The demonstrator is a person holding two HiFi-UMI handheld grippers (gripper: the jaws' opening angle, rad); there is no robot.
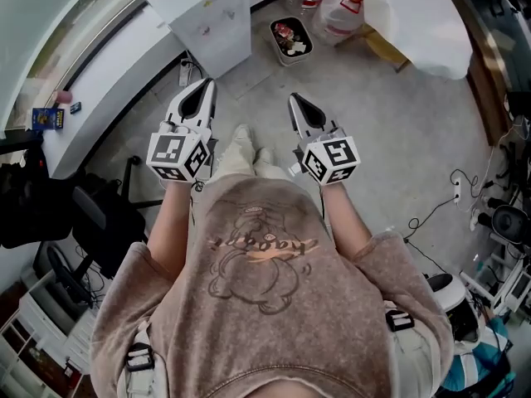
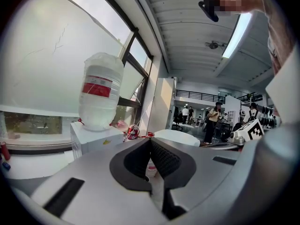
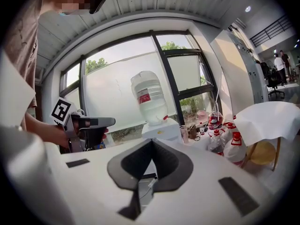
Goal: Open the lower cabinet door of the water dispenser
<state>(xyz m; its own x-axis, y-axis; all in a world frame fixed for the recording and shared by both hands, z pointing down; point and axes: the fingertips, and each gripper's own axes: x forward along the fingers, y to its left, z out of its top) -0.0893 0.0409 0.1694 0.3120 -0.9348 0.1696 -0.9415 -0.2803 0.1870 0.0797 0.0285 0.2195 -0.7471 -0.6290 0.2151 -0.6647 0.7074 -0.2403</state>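
Ahead of left gripper, water dispenser

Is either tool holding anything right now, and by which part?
Nothing is held. The left tool and right tool both have their jaws together and empty, clear of the water dispenser.

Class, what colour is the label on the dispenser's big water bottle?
Red; the label shows best in the left gripper view.
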